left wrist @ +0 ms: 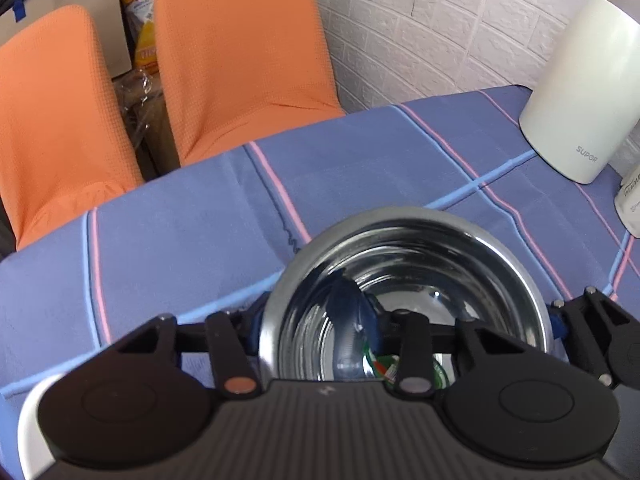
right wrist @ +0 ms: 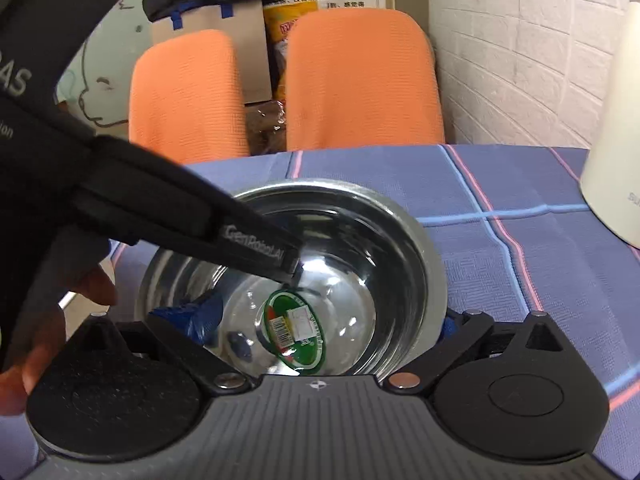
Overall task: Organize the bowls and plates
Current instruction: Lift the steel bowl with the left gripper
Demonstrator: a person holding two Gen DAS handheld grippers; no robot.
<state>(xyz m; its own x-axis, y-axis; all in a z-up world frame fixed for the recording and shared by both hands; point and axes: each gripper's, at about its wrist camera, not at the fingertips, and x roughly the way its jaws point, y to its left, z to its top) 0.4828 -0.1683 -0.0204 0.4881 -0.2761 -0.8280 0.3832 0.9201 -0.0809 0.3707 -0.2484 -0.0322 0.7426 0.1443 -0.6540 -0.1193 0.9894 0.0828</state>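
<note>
Left wrist view: a shiny, round steel bowl [left wrist: 404,296] sits at lower centre on the blue striped tablecloth [left wrist: 180,232]. The left gripper [left wrist: 404,320] straddles it, fingers spread wide, unclenched. A smooth white kettle [left wrist: 576,92] stands upper right; bare cloth lies to the left.

Right wrist view: the same bowl [right wrist: 380,240], with a green sticker [right wrist: 294,332] inside, fills the centre. The right gripper [right wrist: 320,320] is spread around it; I cannot tell if it grips.
</note>
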